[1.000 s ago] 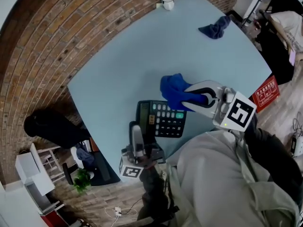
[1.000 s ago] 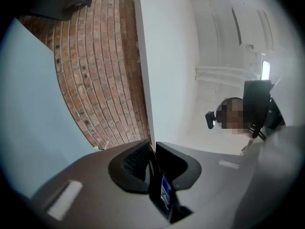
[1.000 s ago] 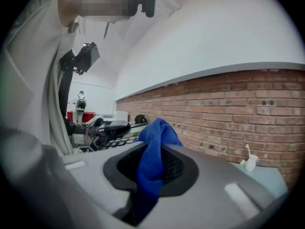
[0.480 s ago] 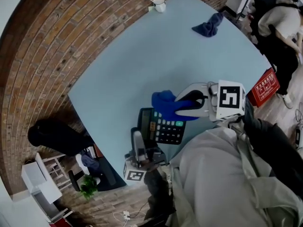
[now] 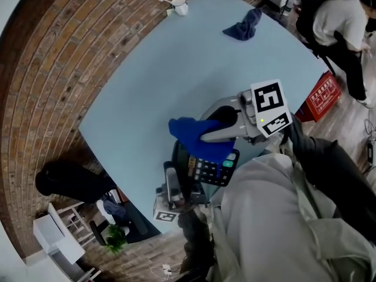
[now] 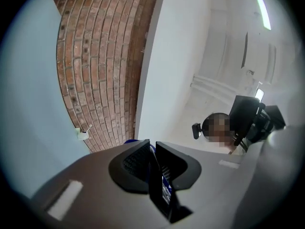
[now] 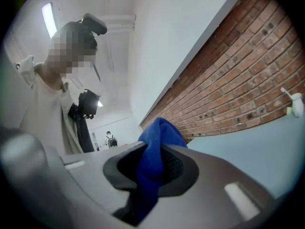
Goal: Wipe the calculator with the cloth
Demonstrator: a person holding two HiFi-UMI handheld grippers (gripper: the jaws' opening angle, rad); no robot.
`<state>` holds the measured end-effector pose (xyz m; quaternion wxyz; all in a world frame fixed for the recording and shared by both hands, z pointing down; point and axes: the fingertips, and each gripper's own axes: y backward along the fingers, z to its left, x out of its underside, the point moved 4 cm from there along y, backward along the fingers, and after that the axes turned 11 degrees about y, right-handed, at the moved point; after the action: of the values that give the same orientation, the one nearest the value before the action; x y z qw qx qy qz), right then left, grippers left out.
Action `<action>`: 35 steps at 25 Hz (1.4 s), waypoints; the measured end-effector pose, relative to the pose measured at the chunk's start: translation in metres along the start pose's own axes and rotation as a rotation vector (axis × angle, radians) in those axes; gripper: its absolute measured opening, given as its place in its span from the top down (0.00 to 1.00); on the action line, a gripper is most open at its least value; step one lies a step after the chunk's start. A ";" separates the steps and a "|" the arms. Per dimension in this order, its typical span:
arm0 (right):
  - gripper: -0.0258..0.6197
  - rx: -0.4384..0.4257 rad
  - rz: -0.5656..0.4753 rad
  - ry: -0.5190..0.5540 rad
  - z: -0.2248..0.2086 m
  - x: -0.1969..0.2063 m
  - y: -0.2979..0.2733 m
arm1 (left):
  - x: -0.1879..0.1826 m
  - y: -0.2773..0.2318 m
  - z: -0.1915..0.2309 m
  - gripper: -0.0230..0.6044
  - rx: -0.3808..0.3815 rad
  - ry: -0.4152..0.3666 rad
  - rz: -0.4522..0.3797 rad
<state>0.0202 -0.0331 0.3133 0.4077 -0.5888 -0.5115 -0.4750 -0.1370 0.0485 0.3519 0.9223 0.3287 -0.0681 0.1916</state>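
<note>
Flanking the pale-blue table (image 5: 147, 87) is brick wall (image 5: 50, 57).

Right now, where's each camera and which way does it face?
Head view: on the person's head, looking down on the pale blue table; left gripper, right gripper and grey jacket show.
Left gripper view: on the left gripper, tilted up at the brick wall; jaws clamp the black calculator.
Right gripper view: on the right gripper, level; jaws pinch the bright blue cloth.
Shared: brick wall, white mug.
</note>
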 end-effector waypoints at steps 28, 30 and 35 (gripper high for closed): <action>0.86 0.382 0.630 0.649 0.014 0.023 -0.049 | -0.024 0.003 0.000 0.90 -0.338 -0.373 -0.110; 0.86 0.335 0.661 0.701 0.026 0.025 -0.060 | -0.024 0.000 0.000 0.90 -0.350 -0.400 -0.097; 0.86 0.125 0.598 0.662 0.068 0.034 -0.074 | -0.021 -0.003 -0.007 0.90 -0.319 -0.470 -0.017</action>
<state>-0.0427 0.0512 0.3317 0.7034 -0.5015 -0.1885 -0.4671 -0.1549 0.0441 0.3392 0.9228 0.2155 -0.3066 0.0894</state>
